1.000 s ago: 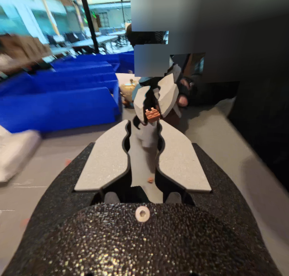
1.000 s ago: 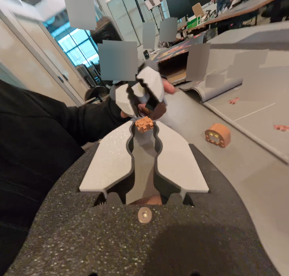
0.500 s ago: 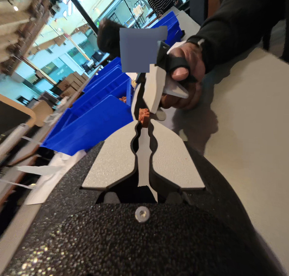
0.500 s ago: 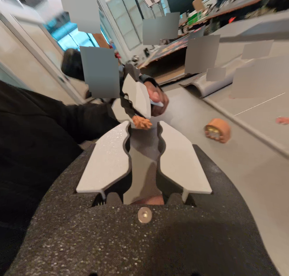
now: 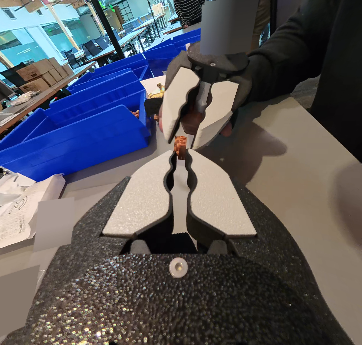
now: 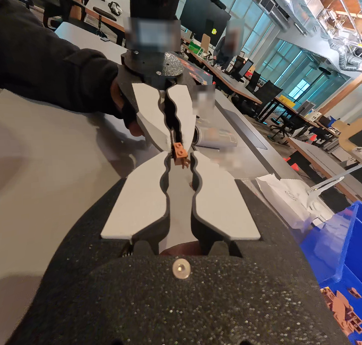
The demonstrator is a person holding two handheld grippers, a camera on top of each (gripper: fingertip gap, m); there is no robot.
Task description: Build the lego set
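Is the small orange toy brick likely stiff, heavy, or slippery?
The toy brick looks like moulded plastic, so probably stiff. Tiny beside the left gripper pinching it, so likely light. Smooth faces: it might pivot between pads.

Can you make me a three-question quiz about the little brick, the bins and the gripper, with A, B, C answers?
1. Where do the blue bins sit in the left wrist view?
A. left of the little brick
B. right of it
C. under it

2. What colour is the little brick?
A. green
B. white
C. orange-brown

3. What is the left gripper doing?
A. lying flat on the table
B. pinching the little brick at its tips
C. spread wide with nothing between

Answers:
1. A, the bins fill the left side, beside the brick.
2. C, the studs and body are orange-brown.
3. B, its two fingertips close on the brick.
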